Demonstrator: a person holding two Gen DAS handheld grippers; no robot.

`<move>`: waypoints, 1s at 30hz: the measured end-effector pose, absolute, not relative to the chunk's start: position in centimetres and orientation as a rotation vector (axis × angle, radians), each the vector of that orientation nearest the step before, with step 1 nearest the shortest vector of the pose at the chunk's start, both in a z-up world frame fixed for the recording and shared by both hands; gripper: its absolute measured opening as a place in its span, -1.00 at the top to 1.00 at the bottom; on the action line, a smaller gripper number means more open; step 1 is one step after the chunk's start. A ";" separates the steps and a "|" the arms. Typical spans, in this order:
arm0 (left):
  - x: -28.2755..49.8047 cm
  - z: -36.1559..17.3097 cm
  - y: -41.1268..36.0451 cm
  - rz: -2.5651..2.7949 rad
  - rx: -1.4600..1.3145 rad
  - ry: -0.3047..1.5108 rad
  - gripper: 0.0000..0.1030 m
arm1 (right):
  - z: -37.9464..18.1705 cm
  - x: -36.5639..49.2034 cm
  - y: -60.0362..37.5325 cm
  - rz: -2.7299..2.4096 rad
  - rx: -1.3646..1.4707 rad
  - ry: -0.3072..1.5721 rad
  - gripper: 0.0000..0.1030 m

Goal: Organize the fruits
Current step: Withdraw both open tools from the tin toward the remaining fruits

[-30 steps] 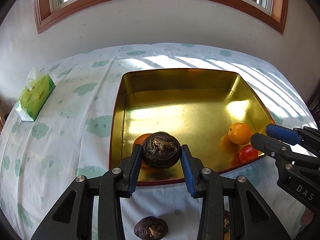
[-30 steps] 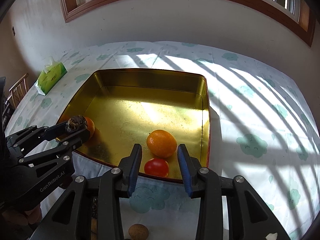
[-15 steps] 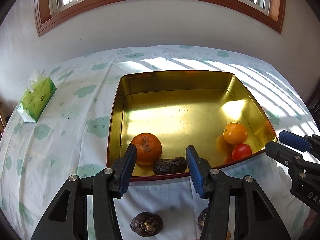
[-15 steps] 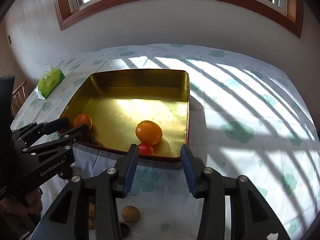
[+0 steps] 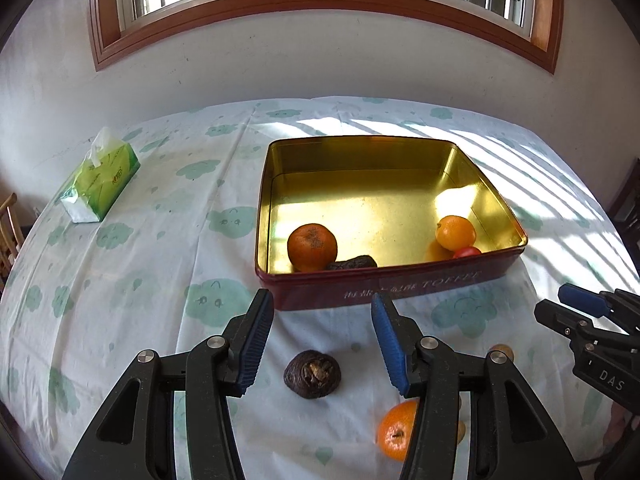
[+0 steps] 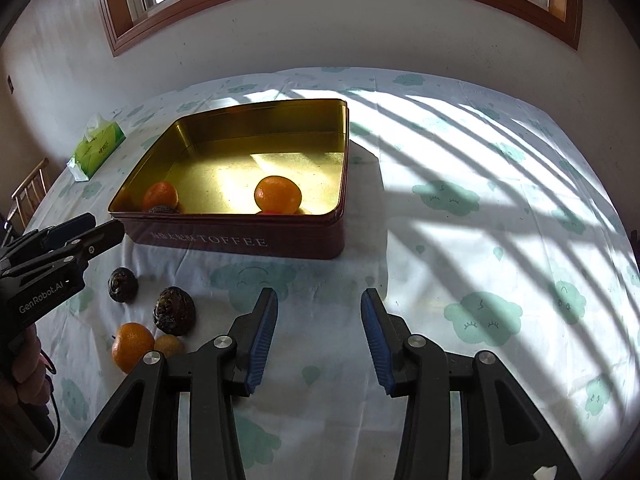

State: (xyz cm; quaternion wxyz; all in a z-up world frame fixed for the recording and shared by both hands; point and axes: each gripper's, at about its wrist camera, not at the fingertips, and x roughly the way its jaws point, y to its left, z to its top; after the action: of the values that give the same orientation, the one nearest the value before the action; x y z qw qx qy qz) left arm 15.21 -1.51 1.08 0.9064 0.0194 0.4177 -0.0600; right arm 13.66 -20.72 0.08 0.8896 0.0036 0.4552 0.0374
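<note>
A red tin [image 5: 392, 292] with a gold inside holds a mandarin [image 5: 312, 246], a dark wrinkled fruit [image 5: 352, 263], an orange [image 5: 456, 232] and a red tomato [image 5: 466, 251]. On the cloth in front of the tin lie a dark fruit [image 5: 312, 374], an orange [image 5: 396, 432] and a small brown fruit [image 5: 502, 352]. My left gripper [image 5: 322, 308] hangs open and empty above that dark fruit. In the right wrist view my right gripper [image 6: 319, 300] is open and empty over bare cloth near the tin [image 6: 240, 240]. Left of it lie two dark fruits [image 6: 174, 311], an orange [image 6: 132, 346] and the small brown fruit [image 6: 170, 345].
A green tissue box [image 5: 100, 176] sits at the table's far left. A wooden chair [image 6: 32, 188] stands beyond the left edge. A hand [image 6: 24, 372] holds the left gripper's handle. Striped sunlight covers the cloth right of the tin.
The left gripper opened and let the dark fruit drop into the tin beside the mandarin. Both grippers then drew back from the tin toward the near side of the table.
</note>
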 end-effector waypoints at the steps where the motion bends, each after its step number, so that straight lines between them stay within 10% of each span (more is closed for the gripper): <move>1: 14.6 0.9 -1.2 -0.122 0.039 0.867 -0.01 | -0.1 13.2 -20.8 0.076 0.007 0.949 0.21; 30: 5.7 -4.0 1.2 -0.112 0.033 0.970 -0.01 | -4.1 8.8 -13.9 0.190 -0.165 0.985 0.34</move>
State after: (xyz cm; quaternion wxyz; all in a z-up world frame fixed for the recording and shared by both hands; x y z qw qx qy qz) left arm 5.66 1.22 -4.01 0.8830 0.0160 0.4660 -0.0540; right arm 8.81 -13.93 -4.12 0.8735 -0.0789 0.4718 0.0911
